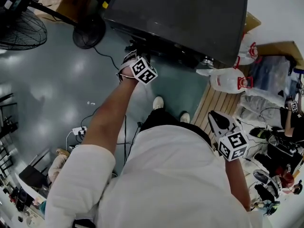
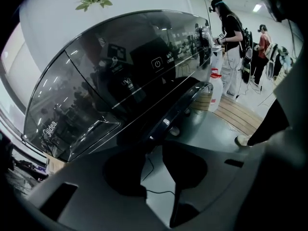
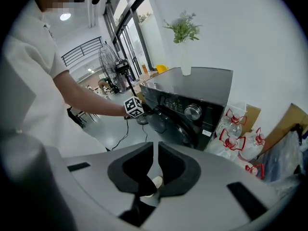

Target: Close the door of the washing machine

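Seen from the head camera, looking steeply down: a person (image 1: 171, 175) in white fills the bottom of the frame. The right gripper (image 1: 217, 119) hangs at 4 o'clock beside the body, well apart from the machine. Its own view shows its jaws drawn together but for a hairline slit, holding nothing.

The left gripper (image 1: 134, 56) reaches out toward 11 o'clock, close against the front of the black washing machine (image 1: 180, 18). In the left gripper view its jaws stand apart, with only floor (image 2: 159, 179) and a cable (image 2: 156, 192) seen in the gap. The door (image 2: 179, 104) lies just beyond them at 12 o'clock, its dark rim running from 7 toward 1 o'clock. Whether the tips touch it cannot be told.

The left hand is plainly the nearer one, so the push likely falls to it. Only the right gripper view takes in the machine's whole front — there the door appears swung out, ajar, toward the left gripper.
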`<state>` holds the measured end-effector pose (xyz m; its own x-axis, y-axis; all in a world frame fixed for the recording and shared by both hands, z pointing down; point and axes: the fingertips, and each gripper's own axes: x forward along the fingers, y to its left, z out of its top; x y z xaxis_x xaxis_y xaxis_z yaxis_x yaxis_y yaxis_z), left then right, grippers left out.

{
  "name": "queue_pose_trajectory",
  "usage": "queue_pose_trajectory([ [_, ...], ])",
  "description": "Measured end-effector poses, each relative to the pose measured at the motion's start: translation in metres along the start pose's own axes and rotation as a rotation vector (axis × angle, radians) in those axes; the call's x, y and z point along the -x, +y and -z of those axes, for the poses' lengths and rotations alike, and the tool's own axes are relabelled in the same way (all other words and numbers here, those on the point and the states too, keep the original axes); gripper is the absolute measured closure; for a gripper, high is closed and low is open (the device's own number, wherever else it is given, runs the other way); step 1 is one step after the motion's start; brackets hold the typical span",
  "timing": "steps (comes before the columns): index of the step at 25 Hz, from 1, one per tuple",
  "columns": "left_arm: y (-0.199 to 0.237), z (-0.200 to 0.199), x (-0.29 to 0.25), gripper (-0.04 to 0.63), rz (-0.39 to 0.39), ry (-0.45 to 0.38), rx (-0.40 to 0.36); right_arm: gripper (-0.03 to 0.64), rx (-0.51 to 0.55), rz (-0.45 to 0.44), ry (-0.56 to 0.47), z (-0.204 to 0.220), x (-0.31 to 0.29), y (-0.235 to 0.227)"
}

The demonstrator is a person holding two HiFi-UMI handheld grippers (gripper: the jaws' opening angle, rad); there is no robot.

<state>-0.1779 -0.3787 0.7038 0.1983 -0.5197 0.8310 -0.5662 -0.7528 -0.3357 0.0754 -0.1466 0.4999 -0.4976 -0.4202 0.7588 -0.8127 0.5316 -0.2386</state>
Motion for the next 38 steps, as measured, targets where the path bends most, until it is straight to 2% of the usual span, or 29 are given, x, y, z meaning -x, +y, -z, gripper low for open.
queue_pose_trajectory([
  [13, 0.01, -0.008, -0.007, 0.474, -0.014, -0.024, 0.021, 0.578, -0.026, 0.011, 0.004, 0.001, -0.001, -0.006],
  [26, 0.012, -0.011, -0.008, 0.471, -0.002, -0.022, 0.005, 0.58, -0.022, -0.003, 0.008, 0.006, -0.003, 0.001],
  [32, 0.015, -0.007, -0.004, 0.474, -0.004, -0.006, 0.066, 0.58, -0.028, 0.004, -0.001, 0.017, 0.007, 0.009],
  [38, 0.008, -0.011, 0.014, 0.477, -0.003, -0.027, 0.142, 0.58, -0.03, 0.001, -0.016, 0.032, 0.02, 0.016],
])
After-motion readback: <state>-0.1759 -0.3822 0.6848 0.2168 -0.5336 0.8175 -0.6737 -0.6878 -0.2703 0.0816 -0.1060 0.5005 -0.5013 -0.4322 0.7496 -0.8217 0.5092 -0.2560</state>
